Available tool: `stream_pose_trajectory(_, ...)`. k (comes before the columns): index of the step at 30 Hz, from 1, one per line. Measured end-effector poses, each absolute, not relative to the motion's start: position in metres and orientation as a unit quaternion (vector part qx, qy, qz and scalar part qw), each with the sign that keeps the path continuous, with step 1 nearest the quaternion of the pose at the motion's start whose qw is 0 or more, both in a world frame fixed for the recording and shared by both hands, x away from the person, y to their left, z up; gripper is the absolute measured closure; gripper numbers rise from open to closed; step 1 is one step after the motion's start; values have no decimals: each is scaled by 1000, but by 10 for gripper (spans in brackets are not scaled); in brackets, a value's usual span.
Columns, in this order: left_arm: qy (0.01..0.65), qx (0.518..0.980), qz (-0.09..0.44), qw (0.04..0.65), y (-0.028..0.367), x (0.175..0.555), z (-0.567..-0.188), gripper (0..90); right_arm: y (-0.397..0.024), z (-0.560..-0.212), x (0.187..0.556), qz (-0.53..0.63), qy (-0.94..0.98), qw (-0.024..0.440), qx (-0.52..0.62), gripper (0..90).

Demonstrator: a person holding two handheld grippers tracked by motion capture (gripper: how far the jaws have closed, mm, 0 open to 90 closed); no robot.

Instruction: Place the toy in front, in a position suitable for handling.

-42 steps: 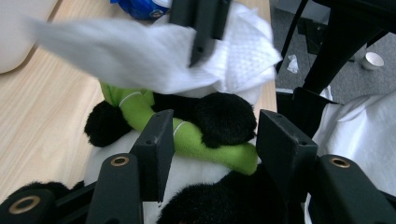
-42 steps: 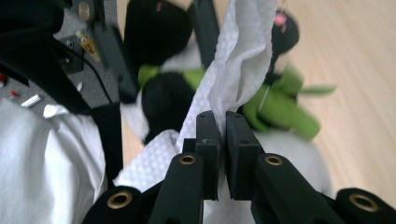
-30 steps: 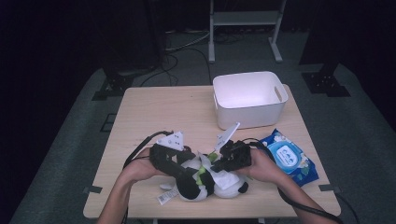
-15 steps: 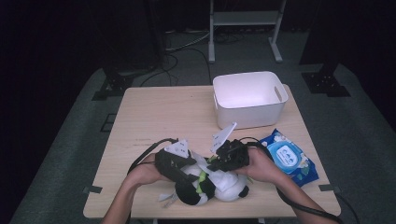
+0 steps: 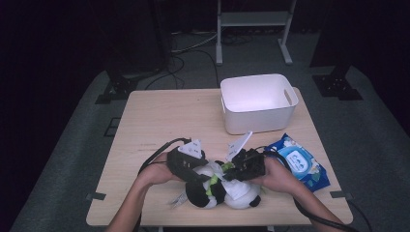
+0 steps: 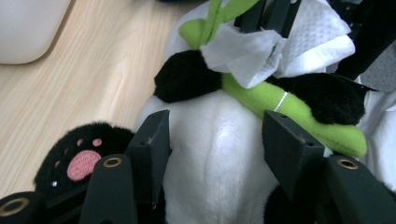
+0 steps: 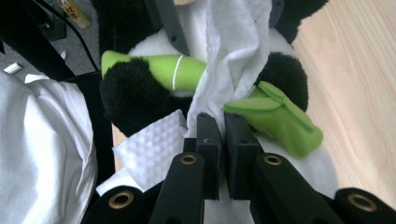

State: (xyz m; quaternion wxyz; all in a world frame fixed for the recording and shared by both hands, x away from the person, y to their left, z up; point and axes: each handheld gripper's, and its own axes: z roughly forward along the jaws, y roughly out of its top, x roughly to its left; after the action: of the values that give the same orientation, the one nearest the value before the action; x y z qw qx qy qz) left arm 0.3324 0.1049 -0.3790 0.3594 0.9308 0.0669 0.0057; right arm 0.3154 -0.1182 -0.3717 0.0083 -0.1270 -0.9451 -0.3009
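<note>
Panda (image 5: 220,189) lay at lower centre, its belly between the part-open left gripper (image 6: 215,154), whose jaws had just been closing, while the right gripper (image 7: 222,135) pinched a wipe (image 7: 233,51), which hard rubbing could tear.

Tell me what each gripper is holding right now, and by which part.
The right gripper is shut on the white wipe, pinching a bunched fold. The left gripper straddles the panda plush's white belly; whether its jaws press in cannot be told.
</note>
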Motion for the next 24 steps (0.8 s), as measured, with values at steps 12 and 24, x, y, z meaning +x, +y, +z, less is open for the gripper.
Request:
stream_pose_trajectory(12, 82, 922, 7, 379, 121, 319, -371, 347, -110, -357, 312, -329, -937, 18, -114, 843)
stream_pose_trajectory(24, 100, 905, -1, 414, 146, 301, -379, 243, -54, -360, 311, -314, -947, 22, -64, 842)
